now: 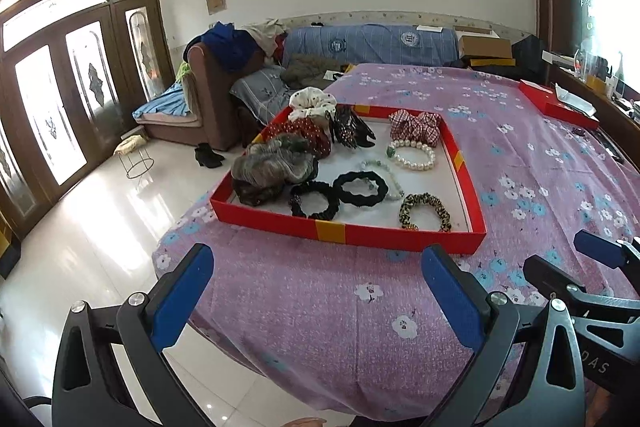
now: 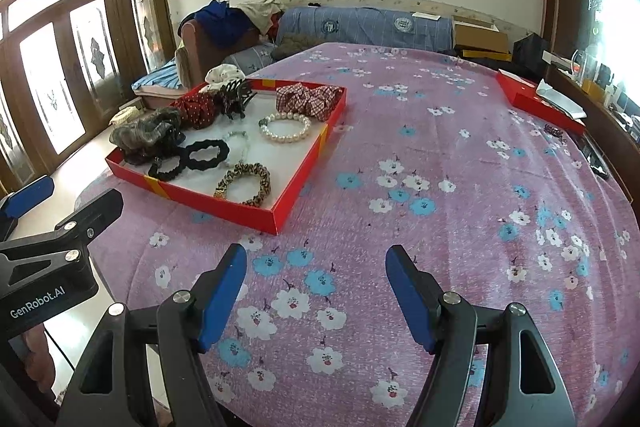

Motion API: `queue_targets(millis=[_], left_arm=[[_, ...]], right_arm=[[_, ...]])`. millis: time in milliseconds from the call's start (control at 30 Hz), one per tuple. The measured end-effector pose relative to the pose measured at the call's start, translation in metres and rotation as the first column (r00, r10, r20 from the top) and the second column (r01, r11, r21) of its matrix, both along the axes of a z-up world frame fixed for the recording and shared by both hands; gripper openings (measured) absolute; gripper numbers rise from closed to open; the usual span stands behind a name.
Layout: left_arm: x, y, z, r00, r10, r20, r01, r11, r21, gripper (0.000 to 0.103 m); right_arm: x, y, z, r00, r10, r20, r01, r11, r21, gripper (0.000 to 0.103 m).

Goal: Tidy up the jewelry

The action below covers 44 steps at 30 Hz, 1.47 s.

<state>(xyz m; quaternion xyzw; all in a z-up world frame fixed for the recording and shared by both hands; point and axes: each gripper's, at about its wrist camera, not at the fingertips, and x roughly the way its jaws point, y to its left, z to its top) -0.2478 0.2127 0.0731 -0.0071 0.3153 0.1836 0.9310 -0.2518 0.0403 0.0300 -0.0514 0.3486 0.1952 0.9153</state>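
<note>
Both grippers hover above the floral tablecloth [image 2: 440, 155], jaws spread wide and holding nothing. The red tray [image 1: 360, 233] of scrunchies and a pearl bracelet [image 1: 416, 157] sits just beyond the left gripper [image 1: 316, 291], and ahead-left of the right gripper [image 2: 316, 287].

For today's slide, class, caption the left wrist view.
Open left gripper faces a shallow red cardboard tray of scrunchies and a white pearl bracelet.
</note>
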Motion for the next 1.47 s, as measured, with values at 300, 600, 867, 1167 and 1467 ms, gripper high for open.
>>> queue_targets(millis=[300,600,867,1167,1467], left_arm=[[0.007,0.005,-0.008,1.0,-0.005,-0.029,0.004,1.0,-0.025,0.103],[0.012,0.01,-0.015,0.999,-0.008,-0.051,0.005,0.999,-0.053,0.103],[0.02,0.018,-0.02,0.998,-0.007,-0.068,0.002,0.997,-0.072,0.103],[0.029,0.036,-0.018,0.997,0.021,-0.068,-0.027,0.996,-0.088,0.103],[0.037,0.038,-0.009,0.996,0.058,-0.07,-0.063,0.995,-0.074,0.103]], right_arm=[[0.004,0.005,-0.006,1.0,-0.002,-0.007,0.001,1.0,-0.015,0.076],[0.01,0.008,-0.011,1.0,-0.007,-0.015,0.006,1.0,-0.027,0.077],[0.014,0.011,-0.013,1.0,-0.01,-0.022,0.009,0.999,-0.036,0.077],[0.024,0.021,-0.015,0.999,-0.001,-0.035,-0.001,0.999,-0.05,0.077],[0.028,0.018,-0.018,0.998,0.016,-0.055,-0.018,0.999,-0.033,0.077]])
